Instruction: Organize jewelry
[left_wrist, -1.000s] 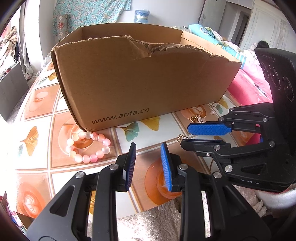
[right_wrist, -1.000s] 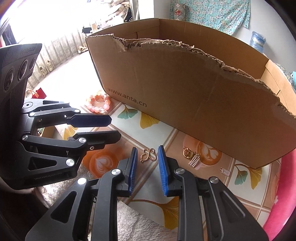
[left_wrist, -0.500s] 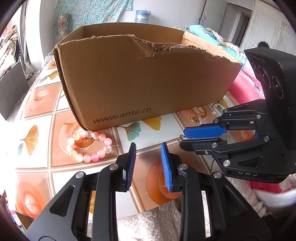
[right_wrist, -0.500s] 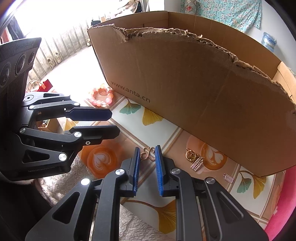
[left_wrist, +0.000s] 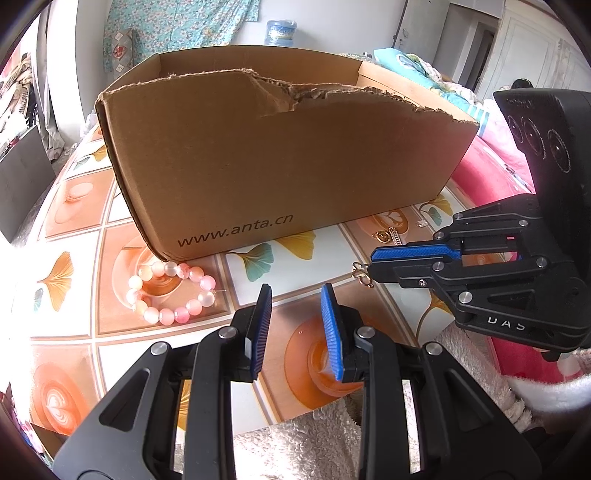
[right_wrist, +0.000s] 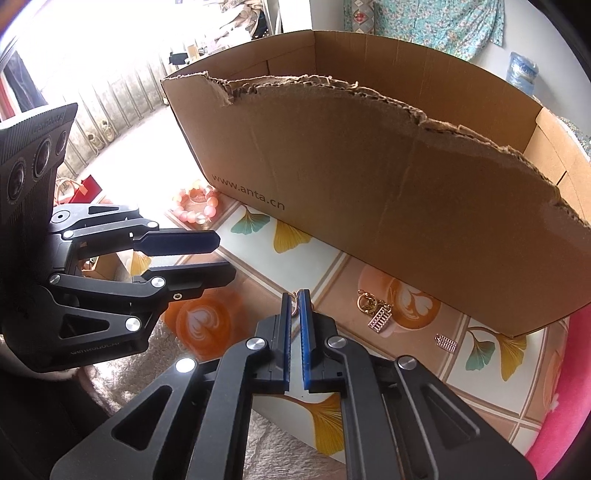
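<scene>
right gripper (right_wrist: 294, 308) pinched nearly closed on the small gold clasp (left_wrist: 362, 274), only its loops peeking past the tips, low over the patterned table (left_wrist: 74, 236). left gripper (left_wrist: 295, 314) spread wide, holding nothing. pink bead bracelet (left_wrist: 171, 291) touching the cardboard box (left_wrist: 280, 162) corner; abacus charm (right_wrist: 377, 318) and a smaller charm (right_wrist: 446, 341) just in front of the box. likely risk: thin clasp gripped only at the edge, so slipping out during a lift over the torn box wall.
</scene>
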